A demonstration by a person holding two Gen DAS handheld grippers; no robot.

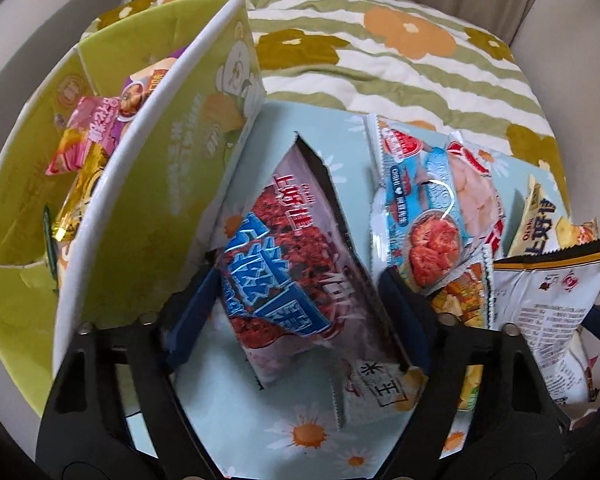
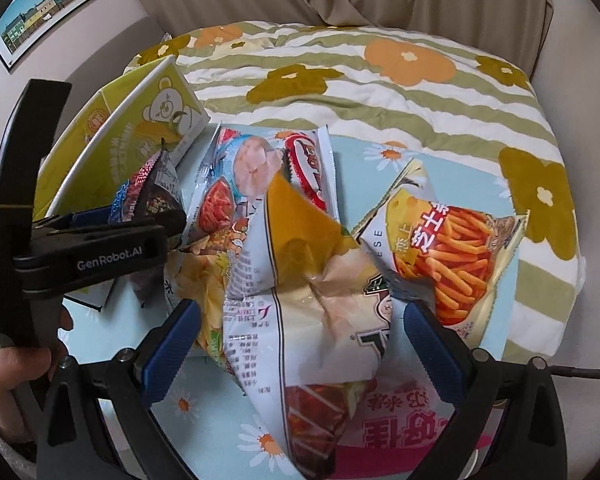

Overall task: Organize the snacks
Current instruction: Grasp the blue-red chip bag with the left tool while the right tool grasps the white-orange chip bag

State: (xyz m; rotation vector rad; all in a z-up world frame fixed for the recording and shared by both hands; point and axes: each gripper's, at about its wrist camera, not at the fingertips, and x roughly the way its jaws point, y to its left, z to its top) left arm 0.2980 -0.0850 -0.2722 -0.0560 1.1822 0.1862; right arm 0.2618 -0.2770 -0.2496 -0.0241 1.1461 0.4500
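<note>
A purple-and-red snack bag with a blue label lies tilted on the pale blue daisy-print board, its lower half between the blue-padded fingers of the left hand-held gripper — the pads touch both sides of the bag, so the jaws look closed on it. Just left of the bag stands the green cardboard box with its white-edged wall, holding small wrapped snacks, among them a pink packet and a gold one. To the right of the gripped bag lies a blue shrimp-chip bag, overlapping other packets. In the right wrist view, a crumpled white-and-yellow snack bag sits between the fingers of the right hand-held gripper; the fingers are spread wide, and whether the pads press the bag cannot be told. Beside it on the right lies a cheese-stick bag showing orange sticks, and a pink-and-red bag lies underneath, near the camera. The board rests on a green-striped floral quilt — a framed picture hangs on the wall at upper left.
</note>
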